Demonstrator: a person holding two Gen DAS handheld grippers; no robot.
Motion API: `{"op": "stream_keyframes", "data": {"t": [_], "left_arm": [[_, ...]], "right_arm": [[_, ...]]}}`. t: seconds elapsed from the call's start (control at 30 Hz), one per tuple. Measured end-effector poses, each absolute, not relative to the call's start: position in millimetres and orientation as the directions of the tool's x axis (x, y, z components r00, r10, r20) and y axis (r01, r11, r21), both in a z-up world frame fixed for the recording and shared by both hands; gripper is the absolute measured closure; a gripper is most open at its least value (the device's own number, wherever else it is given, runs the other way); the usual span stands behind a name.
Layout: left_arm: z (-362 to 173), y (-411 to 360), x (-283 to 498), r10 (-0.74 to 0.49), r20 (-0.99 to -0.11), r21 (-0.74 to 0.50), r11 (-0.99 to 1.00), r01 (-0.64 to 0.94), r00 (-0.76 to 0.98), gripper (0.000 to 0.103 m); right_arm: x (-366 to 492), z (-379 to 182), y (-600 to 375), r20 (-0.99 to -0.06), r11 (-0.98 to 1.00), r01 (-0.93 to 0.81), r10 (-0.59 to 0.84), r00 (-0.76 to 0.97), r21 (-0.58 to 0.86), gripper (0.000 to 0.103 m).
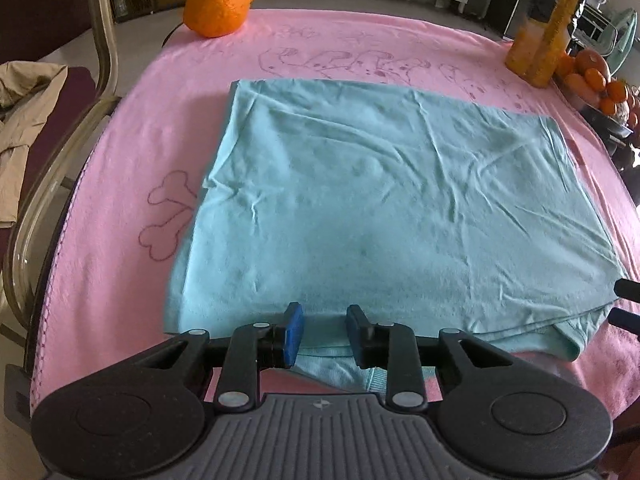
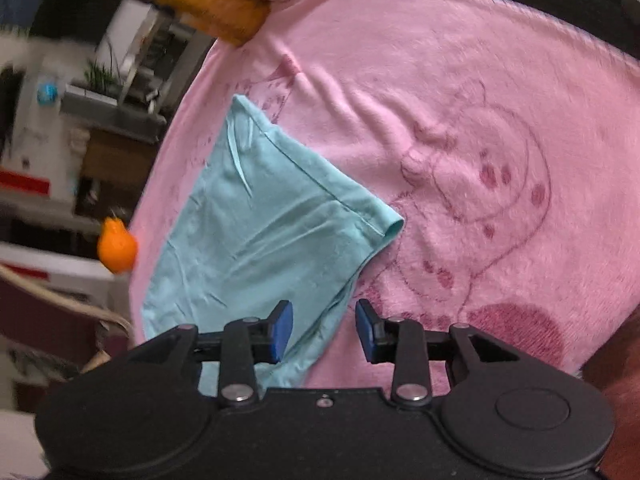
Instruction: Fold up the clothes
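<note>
A light blue garment (image 1: pixel 392 200) lies folded into a flat rectangle on a pink blanket (image 1: pixel 132 160). My left gripper (image 1: pixel 324 332) hangs over the garment's near edge, where a ribbed hem shows between the blue pads. The jaws stand apart and do not press the cloth. At the right edge of the left wrist view, dark tips of the other gripper (image 1: pixel 626 304) sit by the garment's near right corner. In the right wrist view, my right gripper (image 2: pixel 324 332) is open over the garment's side edge (image 2: pixel 256 232), with a folded sleeve end (image 2: pixel 390 230) just ahead.
An orange fruit-like object (image 1: pixel 218 6) rests on the blanket's far left corner. A tall yellow-orange container (image 1: pixel 548 28) and a bowl of oranges (image 1: pixel 596 80) stand at the far right. A chair with beige clothing (image 1: pixel 24 120) is to the left.
</note>
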State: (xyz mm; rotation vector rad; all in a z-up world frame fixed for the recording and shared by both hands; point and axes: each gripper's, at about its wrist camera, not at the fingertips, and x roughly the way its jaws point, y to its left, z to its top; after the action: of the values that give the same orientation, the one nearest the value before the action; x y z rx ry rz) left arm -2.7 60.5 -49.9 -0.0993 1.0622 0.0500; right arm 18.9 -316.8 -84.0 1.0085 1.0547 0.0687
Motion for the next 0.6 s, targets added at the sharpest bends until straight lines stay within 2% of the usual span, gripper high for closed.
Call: {"op": "stream_keyframes", "data": {"t": [0.17,0.3,0.5,0.57,0.6], "left_arm": [[-50,60,-3,-0.007,-0.874,-0.055,0.995,-0.085,0.486,0.074],[-50,61,-4,-0.009,-0.875,-0.059,0.995,-0.087,0.484,0.074],[-51,64,-5,-0.017,-0.877,-0.066,0.994,-0.085,0.480,0.074],[-51,65,-5,-0.020,-0.878,-0.071,0.994,-0.088,0.479,0.074],[-51,66,-6,-0.022,-0.878,-0.073,0.993,-0.090,0.479,0.074]], "right_arm": [[10,-113,-308,-0.564,0.352,0.441,0.547,0.619,0.826,0.070],[12,-122,-295,-0.495,0.289,0.409,0.621,0.608,0.866,0.071],[18,-112,-302,-0.523,0.332,0.407,0.457,0.720,0.851,0.070],[26,-121,-295,-0.491,0.290,0.397,0.558,0.670,0.871,0.071],[28,-119,-291,-0.499,0.317,0.385,0.558,0.663,0.867,0.071]]}}
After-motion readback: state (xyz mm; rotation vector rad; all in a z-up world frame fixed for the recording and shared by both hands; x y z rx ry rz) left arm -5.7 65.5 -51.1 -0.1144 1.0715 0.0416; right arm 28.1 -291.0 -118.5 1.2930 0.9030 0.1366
